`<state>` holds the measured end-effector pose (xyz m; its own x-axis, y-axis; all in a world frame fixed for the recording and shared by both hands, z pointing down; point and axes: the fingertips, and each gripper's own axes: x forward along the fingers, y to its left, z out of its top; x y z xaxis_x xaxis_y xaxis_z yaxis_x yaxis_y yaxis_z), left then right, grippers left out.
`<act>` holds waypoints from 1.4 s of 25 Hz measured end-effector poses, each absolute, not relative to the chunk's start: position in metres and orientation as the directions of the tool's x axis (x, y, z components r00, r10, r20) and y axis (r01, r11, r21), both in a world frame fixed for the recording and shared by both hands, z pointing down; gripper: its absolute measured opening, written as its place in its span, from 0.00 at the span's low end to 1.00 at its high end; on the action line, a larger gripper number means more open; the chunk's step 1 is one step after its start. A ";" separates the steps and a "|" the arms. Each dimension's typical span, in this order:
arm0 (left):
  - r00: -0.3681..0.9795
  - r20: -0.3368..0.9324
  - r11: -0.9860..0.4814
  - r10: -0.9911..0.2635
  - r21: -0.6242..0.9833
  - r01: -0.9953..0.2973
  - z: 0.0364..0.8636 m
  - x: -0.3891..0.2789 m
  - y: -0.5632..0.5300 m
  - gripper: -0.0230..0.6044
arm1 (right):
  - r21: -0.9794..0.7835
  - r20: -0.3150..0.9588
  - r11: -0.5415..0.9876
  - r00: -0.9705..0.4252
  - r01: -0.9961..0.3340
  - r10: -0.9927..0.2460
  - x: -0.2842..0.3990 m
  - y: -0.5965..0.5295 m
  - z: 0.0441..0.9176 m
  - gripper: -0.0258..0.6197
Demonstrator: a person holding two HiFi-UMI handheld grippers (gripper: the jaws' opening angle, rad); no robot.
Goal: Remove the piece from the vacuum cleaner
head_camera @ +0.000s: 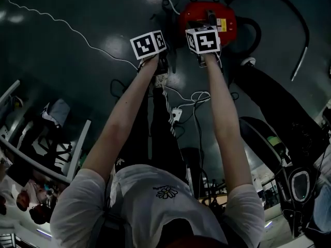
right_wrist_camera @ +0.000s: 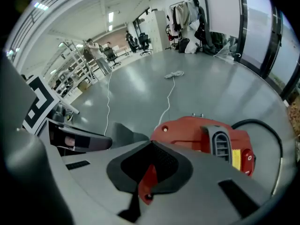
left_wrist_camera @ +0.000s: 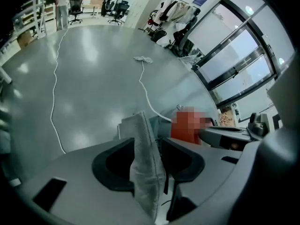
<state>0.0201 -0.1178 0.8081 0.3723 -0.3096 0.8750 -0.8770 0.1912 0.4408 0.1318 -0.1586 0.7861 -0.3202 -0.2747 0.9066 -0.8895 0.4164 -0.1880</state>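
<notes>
The red vacuum cleaner sits on the dark floor just beyond both grippers, its grey vent and yellow label showing in the right gripper view. My right gripper hangs over its top. Its jaws are shut on a small, thin red piece with a dark hole near its end. My left gripper is close beside it on the left. Its pads press on a folded grey fabric piece that stands upright between them.
A black hose arcs from the vacuum to the right. A white cable snakes over the floor, and a power strip lies between the person's arms. Racks stand at left, black equipment at right.
</notes>
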 end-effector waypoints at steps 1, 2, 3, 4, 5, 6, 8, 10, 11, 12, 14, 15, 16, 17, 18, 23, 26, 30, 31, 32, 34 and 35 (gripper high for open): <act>0.371 0.879 0.208 -0.301 0.440 -0.873 0.814 0.021 -0.117 0.30 | -0.188 0.912 0.421 -0.316 -0.887 -0.260 0.131 -0.158 0.790 0.06; 0.371 0.881 0.224 -0.294 0.441 -0.869 0.820 0.022 -0.117 0.30 | -0.189 0.916 0.420 -0.313 -0.888 -0.251 0.131 -0.158 0.793 0.06; 0.372 0.882 0.238 -0.290 0.443 -0.865 0.824 0.024 -0.118 0.30 | -0.194 0.918 0.410 -0.312 -0.891 -0.244 0.131 -0.159 0.794 0.06; 0.372 0.883 0.252 -0.288 0.444 -0.860 0.828 0.025 -0.119 0.30 | -0.201 0.922 0.394 -0.309 -0.897 -0.234 0.131 -0.160 0.795 0.06; 0.370 0.884 0.268 -0.286 0.444 -0.855 0.831 0.027 -0.119 0.30 | -0.204 0.928 0.384 -0.303 -0.901 -0.218 0.131 -0.160 0.796 0.06; 0.367 0.886 0.286 -0.284 0.444 -0.849 0.833 0.028 -0.120 0.30 | -0.199 0.936 0.386 -0.291 -0.901 -0.197 0.130 -0.159 0.796 0.06; 0.355 0.893 0.322 -0.277 0.435 -0.841 0.836 0.030 -0.119 0.30 | -0.172 0.952 0.417 -0.260 -0.892 -0.163 0.128 -0.157 0.796 0.06; 0.337 0.904 0.339 -0.263 0.413 -0.845 0.839 0.031 -0.120 0.30 | -0.147 0.959 0.444 -0.237 -0.884 -0.156 0.128 -0.156 0.793 0.06; 0.326 0.911 0.337 -0.253 0.399 -0.853 0.842 0.031 -0.121 0.30 | -0.142 0.959 0.444 -0.233 -0.885 -0.158 0.128 -0.156 0.792 0.06; 0.315 0.917 0.330 -0.244 0.384 -0.862 0.843 0.031 -0.122 0.30 | -0.143 0.959 0.438 -0.233 -0.888 -0.161 0.128 -0.157 0.791 0.06; 0.305 0.922 0.300 -0.239 0.369 -0.880 0.845 0.031 -0.128 0.30 | -0.159 0.957 0.424 -0.245 -0.892 -0.158 0.130 -0.164 0.792 0.06; 0.301 0.922 0.276 -0.244 0.364 -0.890 0.846 0.031 -0.131 0.28 | -0.175 0.954 0.416 -0.259 -0.892 -0.153 0.130 -0.168 0.792 0.06; 0.293 0.923 0.242 -0.251 0.353 -0.904 0.847 0.031 -0.133 0.20 | -0.197 0.950 0.404 -0.276 -0.893 -0.148 0.131 -0.172 0.793 0.06; 0.280 0.924 0.194 -0.261 0.334 -0.922 0.846 0.030 -0.134 0.13 | -0.221 0.944 0.388 -0.296 -0.895 -0.144 0.131 -0.174 0.793 0.06; 0.264 0.925 0.133 -0.273 0.308 -0.942 0.846 0.029 -0.133 0.09 | -0.241 0.940 0.372 -0.311 -0.896 -0.141 0.131 -0.174 0.793 0.06; 0.225 0.926 -0.149 -0.303 0.188 -0.971 0.851 0.024 -0.115 0.07 | -0.234 0.947 0.381 -0.298 -0.894 -0.116 0.128 -0.172 0.790 0.06; 0.243 0.915 -0.167 -0.323 0.197 -0.966 0.855 0.028 -0.106 0.07 | -0.235 0.955 0.364 -0.284 -0.901 -0.086 0.134 -0.176 0.792 0.06; 0.243 0.903 -0.066 -0.355 0.235 -0.970 0.855 0.024 -0.101 0.07 | -0.216 0.963 0.369 -0.261 -0.904 -0.074 0.133 -0.182 0.793 0.06; 0.242 0.899 -0.052 -0.365 0.240 -0.970 0.855 0.023 -0.100 0.07 | -0.202 0.965 0.375 -0.249 -0.905 -0.081 0.133 -0.182 0.792 0.06; 0.240 0.897 -0.042 -0.371 0.242 -0.969 0.853 0.022 -0.098 0.07 | -0.186 0.968 0.380 -0.236 -0.906 -0.088 0.132 -0.182 0.791 0.06; 0.244 0.894 -0.041 -0.376 0.247 -0.968 0.848 0.019 -0.094 0.07 | -0.148 0.975 0.400 -0.202 -0.905 -0.097 0.130 -0.177 0.789 0.06; 0.253 0.891 -0.044 -0.378 0.255 -0.966 0.845 0.017 -0.093 0.07 | -0.124 0.980 0.421 -0.178 -0.898 -0.092 0.130 -0.174 0.789 0.06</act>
